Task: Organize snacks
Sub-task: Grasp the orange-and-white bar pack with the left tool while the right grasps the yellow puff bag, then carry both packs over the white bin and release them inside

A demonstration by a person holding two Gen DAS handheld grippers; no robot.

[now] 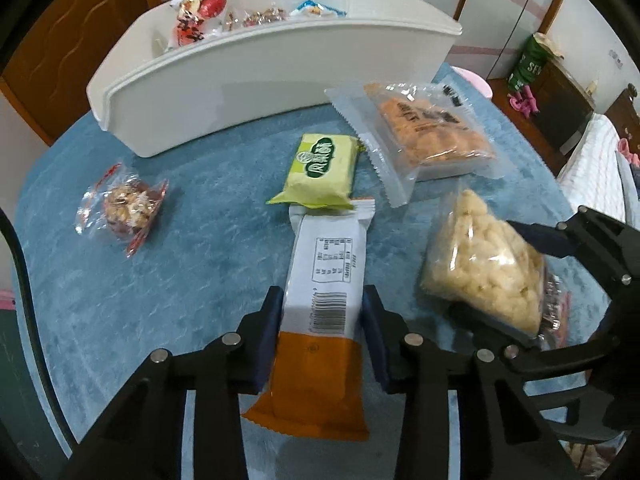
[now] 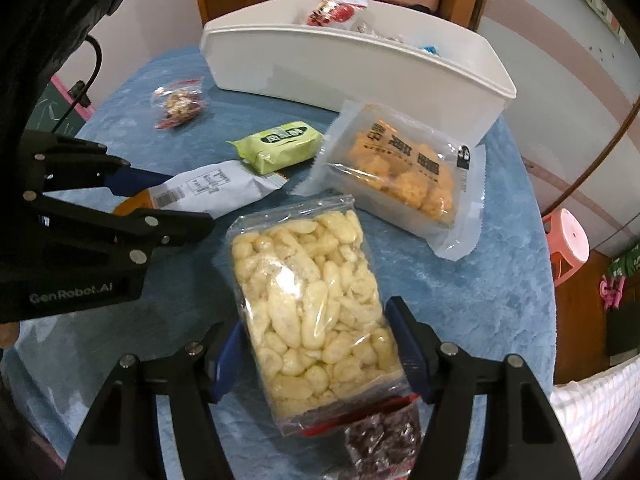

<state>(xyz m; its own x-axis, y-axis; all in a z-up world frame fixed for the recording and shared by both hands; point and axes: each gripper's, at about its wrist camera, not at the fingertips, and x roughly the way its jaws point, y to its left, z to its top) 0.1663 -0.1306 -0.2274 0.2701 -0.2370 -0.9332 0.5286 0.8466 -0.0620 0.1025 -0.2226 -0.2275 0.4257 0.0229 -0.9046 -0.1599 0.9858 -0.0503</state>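
Both grippers loaded, white bin waiting behind.

L gripper is clamped on the white-and-orange bar wrapper, gripped mid-length so it stays balanced; R gripper pinches the clear bag of puffed snacks across its width. Green packet, orange cracker pack & nut bag lie on the blue cloth (prob. next for the bin).

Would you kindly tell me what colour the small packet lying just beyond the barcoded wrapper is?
The small packet is yellow-green with a dark green label; the left wrist view shows it best.
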